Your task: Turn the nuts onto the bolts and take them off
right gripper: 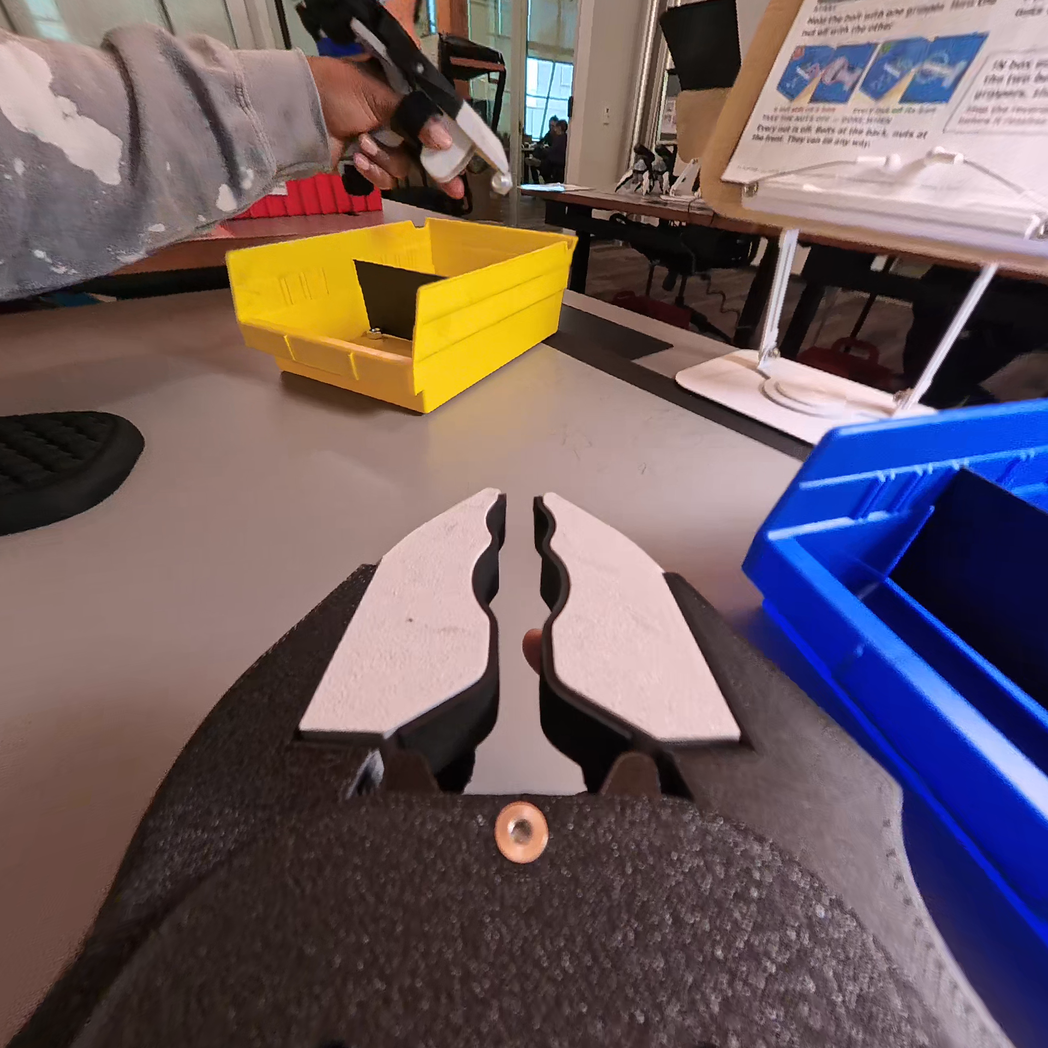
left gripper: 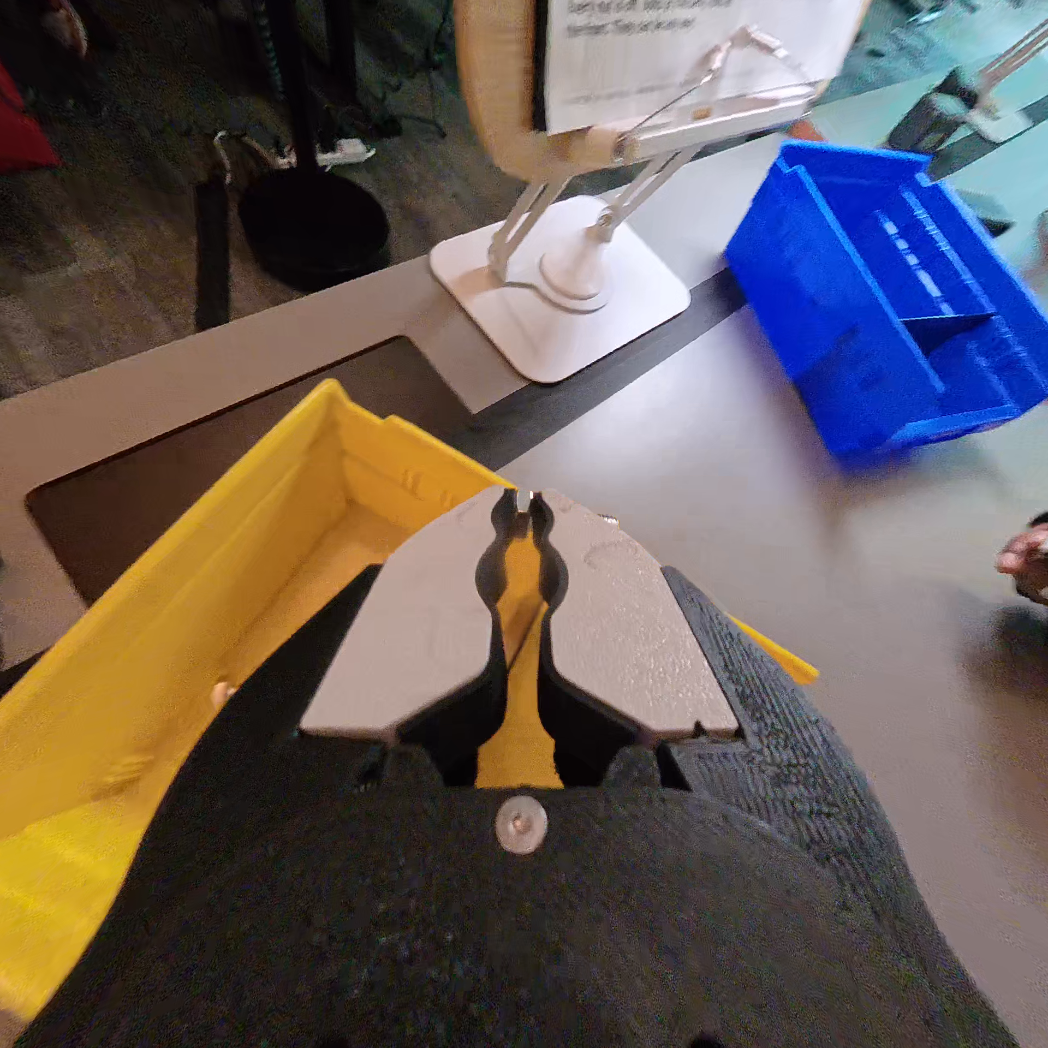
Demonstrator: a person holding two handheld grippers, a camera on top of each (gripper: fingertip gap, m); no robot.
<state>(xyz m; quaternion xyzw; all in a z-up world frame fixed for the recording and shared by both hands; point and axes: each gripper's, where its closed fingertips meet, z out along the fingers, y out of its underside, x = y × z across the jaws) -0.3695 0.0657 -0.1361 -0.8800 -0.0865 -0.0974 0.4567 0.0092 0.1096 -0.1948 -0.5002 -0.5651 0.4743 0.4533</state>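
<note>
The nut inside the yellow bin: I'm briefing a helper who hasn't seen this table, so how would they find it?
On the grey table the yellow bin sits at the far left, opposite the blue bin. Look behind its low front wall, at the foot of the black divider. The nut, small and metallic, is the only loose thing visible there.
</note>
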